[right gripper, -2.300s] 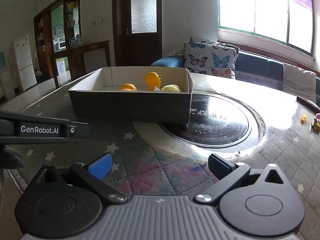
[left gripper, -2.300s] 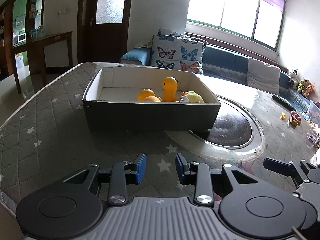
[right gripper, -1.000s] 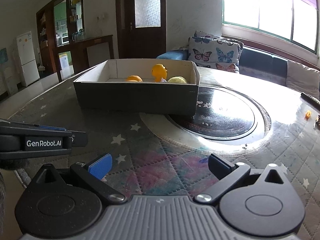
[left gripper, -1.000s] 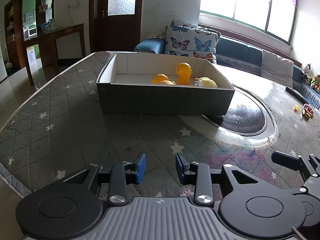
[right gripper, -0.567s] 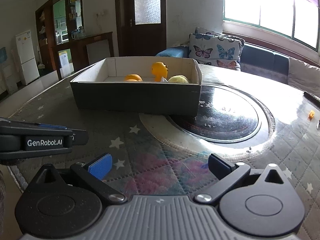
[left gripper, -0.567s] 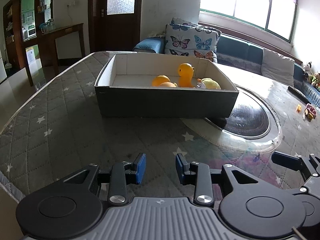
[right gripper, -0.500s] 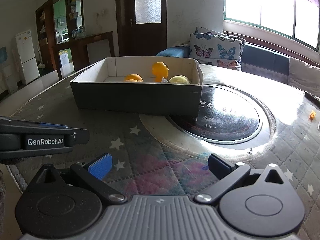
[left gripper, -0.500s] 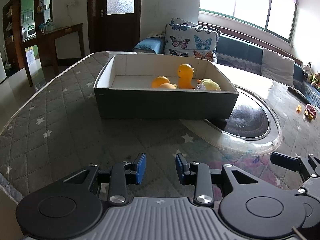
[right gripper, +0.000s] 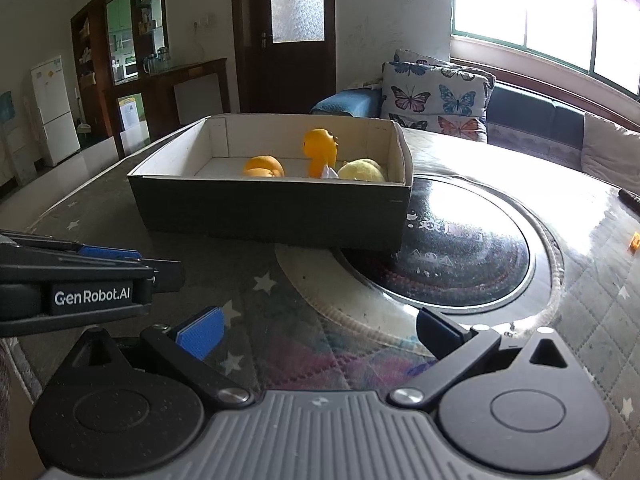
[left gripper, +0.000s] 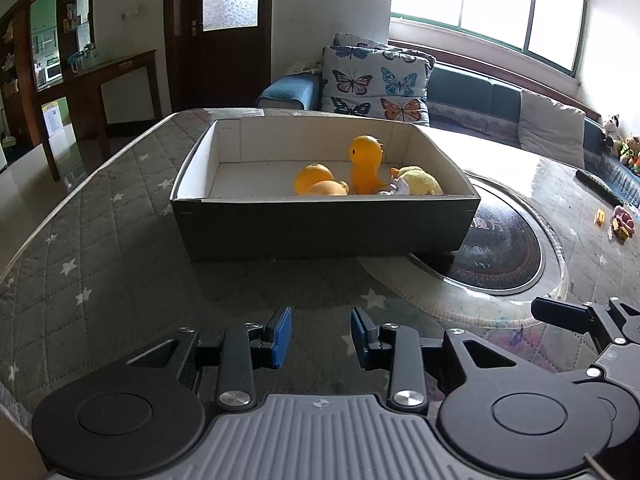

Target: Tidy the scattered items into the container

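Note:
A dark cardboard box [left gripper: 320, 224] with white inner walls stands on the table; it also shows in the right wrist view [right gripper: 272, 212]. Inside are an orange rubber duck [left gripper: 365, 164], two orange round toys [left gripper: 316, 180] and a yellow plush toy [left gripper: 420, 182]. My left gripper [left gripper: 321, 338] is empty, its blue pads a small gap apart, hovering over the table in front of the box. My right gripper [right gripper: 320, 330] is wide open and empty, to the right of the left gripper, whose body [right gripper: 80, 284] shows at its left.
The table has a grey star-quilted cover [left gripper: 100, 240] and a round dark inset [right gripper: 460, 240] right of the box. Small toys [left gripper: 620, 226] and a remote [left gripper: 600, 188] lie at the far right. A sofa with butterfly cushions [left gripper: 376, 80] stands behind.
Both grippers have drifted slightly toward the box, which looks a little larger and nearer now. Jaw openings are unchanged.

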The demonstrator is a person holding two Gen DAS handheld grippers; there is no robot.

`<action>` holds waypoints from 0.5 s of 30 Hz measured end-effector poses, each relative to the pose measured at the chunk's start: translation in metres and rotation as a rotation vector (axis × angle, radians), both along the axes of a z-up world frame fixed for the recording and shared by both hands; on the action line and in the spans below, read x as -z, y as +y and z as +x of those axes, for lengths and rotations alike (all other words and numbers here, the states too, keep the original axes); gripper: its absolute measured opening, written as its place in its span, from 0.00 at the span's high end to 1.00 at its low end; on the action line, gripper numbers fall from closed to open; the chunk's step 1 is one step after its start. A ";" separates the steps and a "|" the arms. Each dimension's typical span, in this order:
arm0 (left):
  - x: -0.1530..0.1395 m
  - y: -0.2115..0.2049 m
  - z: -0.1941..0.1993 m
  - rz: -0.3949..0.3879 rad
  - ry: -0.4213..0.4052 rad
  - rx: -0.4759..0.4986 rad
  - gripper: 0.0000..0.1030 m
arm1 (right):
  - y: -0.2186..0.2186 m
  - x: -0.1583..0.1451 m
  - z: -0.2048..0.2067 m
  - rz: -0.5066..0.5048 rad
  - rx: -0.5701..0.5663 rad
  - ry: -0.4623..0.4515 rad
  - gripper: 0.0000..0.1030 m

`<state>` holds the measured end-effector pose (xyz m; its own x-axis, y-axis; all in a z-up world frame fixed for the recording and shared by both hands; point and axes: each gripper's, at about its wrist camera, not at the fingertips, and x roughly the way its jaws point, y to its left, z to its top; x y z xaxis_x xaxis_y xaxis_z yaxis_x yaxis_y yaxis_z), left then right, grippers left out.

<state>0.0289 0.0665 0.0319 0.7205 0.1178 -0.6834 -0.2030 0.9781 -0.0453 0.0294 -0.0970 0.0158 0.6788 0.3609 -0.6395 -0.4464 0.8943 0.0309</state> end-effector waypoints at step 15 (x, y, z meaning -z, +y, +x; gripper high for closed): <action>0.000 0.005 0.031 0.015 0.020 0.012 0.66 | 0.007 0.002 0.029 0.000 0.004 0.025 0.00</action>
<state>0.0599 0.0713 0.0323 0.7082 0.1196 -0.6958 -0.1917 0.9811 -0.0265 0.0588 -0.0902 0.0139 0.6643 0.3578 -0.6563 -0.4416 0.8963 0.0416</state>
